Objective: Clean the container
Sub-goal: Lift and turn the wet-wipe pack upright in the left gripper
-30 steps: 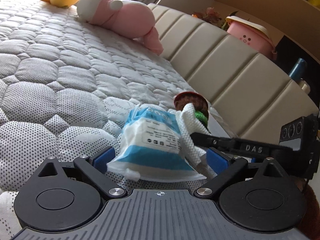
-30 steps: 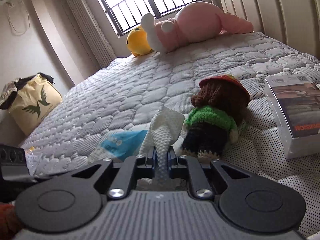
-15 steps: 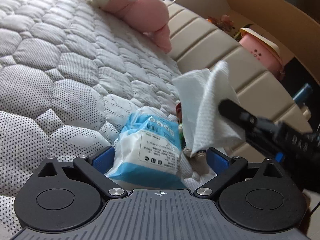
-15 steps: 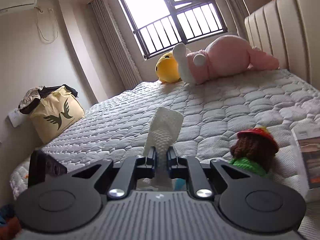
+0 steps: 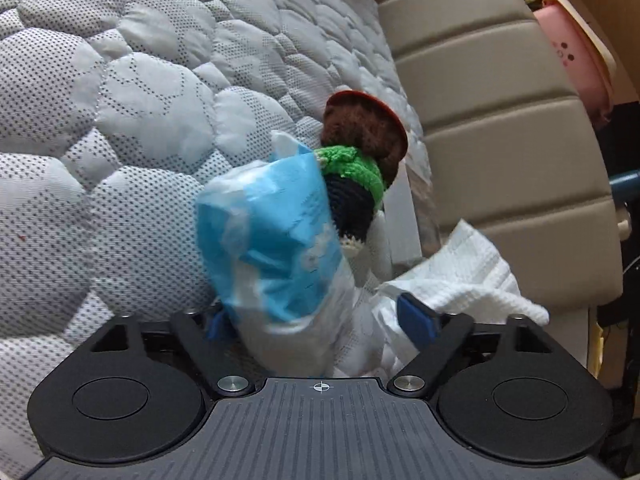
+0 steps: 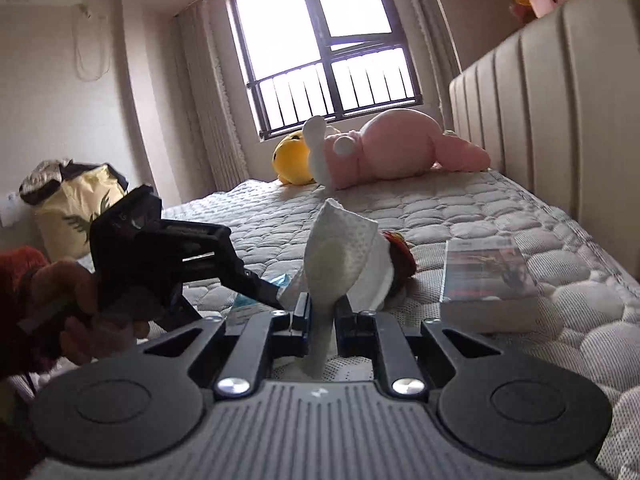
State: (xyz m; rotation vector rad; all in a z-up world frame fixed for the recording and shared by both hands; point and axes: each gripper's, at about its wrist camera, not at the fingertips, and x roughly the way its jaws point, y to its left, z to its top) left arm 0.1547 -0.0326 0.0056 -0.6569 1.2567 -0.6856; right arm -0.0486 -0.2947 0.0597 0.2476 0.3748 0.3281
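Meanwhile right gripper (image 6: 322, 316) pinches white wipe (image 6: 340, 256) upright (jaws closed)

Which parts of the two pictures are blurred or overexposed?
Left wrist view: the blue tissue pack is smeared by motion blur, while the knitted doll stays fairly sharp. Right wrist view: the window is blown out white, and the left gripper looks dark against it.

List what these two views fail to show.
- Left wrist view: tissue pack print, motion-blurred; its near end hides one blue finger pad.
- Right wrist view: knitted doll mostly behind the white wipe.
- Right wrist view: clear box label too blurred to read.
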